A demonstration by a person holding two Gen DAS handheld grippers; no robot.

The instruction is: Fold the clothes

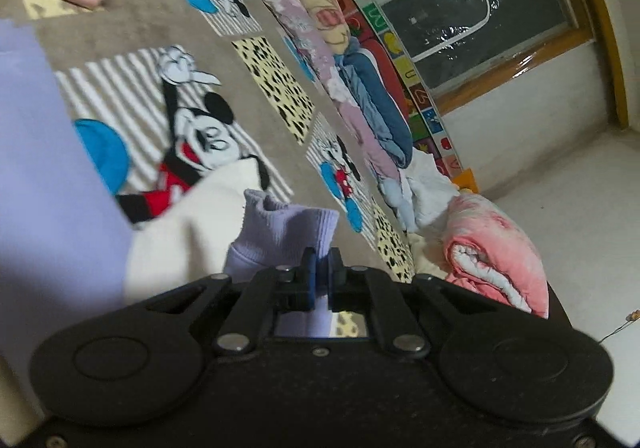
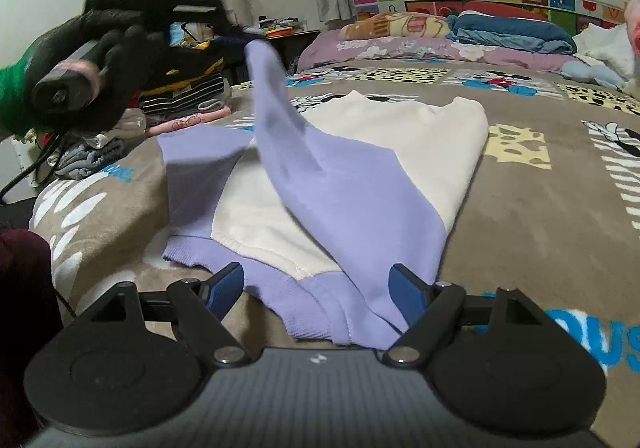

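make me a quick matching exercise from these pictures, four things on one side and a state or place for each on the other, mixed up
1. left gripper
2. right gripper
3. lilac sleeve
4. pink quilt

A. rolled up at the bed's edge
B. open, above the sweater's hem
C. lifted off the bed by its cuff
D. shut on a ribbed cuff

Pairs: 1-D, 2-B, 3-C, 4-A

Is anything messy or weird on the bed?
Nothing is damaged or spilled. One lilac sleeve of the sweater sticks up in the air, only because the left gripper is pinching its cuff. Loose clothes sit heaped at the bed's far corner.
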